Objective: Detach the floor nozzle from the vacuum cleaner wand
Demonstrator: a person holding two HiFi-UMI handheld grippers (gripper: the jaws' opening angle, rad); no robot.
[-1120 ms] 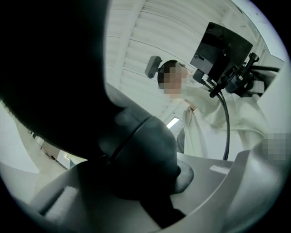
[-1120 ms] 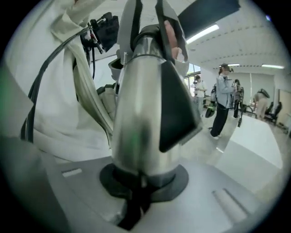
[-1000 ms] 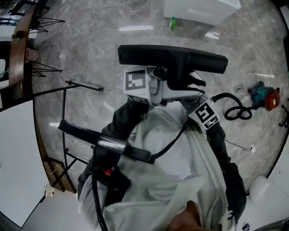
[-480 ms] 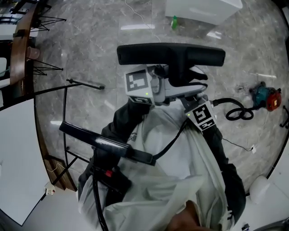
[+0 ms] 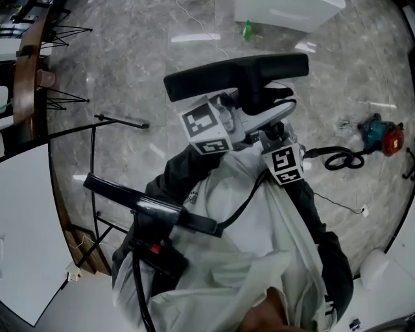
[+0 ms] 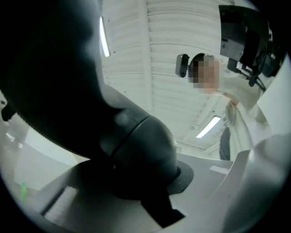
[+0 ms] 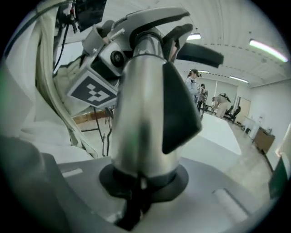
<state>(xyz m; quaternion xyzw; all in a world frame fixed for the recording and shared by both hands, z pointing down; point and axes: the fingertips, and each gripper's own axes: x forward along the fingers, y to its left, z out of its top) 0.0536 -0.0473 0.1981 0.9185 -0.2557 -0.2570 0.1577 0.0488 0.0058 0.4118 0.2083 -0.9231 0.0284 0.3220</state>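
The black floor nozzle (image 5: 233, 74) hangs in the air over the marble floor, tilted with its right end higher. My left gripper (image 5: 258, 111) reaches in from the left and is shut on the nozzle's black neck (image 6: 136, 145), which fills the left gripper view (image 6: 136, 182). Just below it, my right gripper (image 5: 272, 135) is shut on the silver wand (image 7: 138, 118), whose end stands between its jaws (image 7: 141, 182). A black collar piece (image 7: 179, 107) sits on the wand's side. In the head view the wand is hidden behind the grippers.
A black metal stand (image 5: 97, 155) is at the left beside a white board (image 5: 23, 227). A white table (image 5: 285, 13) and a green bottle (image 5: 248, 30) are at the top. A red and teal tool (image 5: 379, 137) with a black cable (image 5: 340, 159) lies on the floor at the right.
The nozzle has tilted, its right end rising in the picture. Both grippers turned with it, and the right gripper's marker cube shifted left toward the left gripper.
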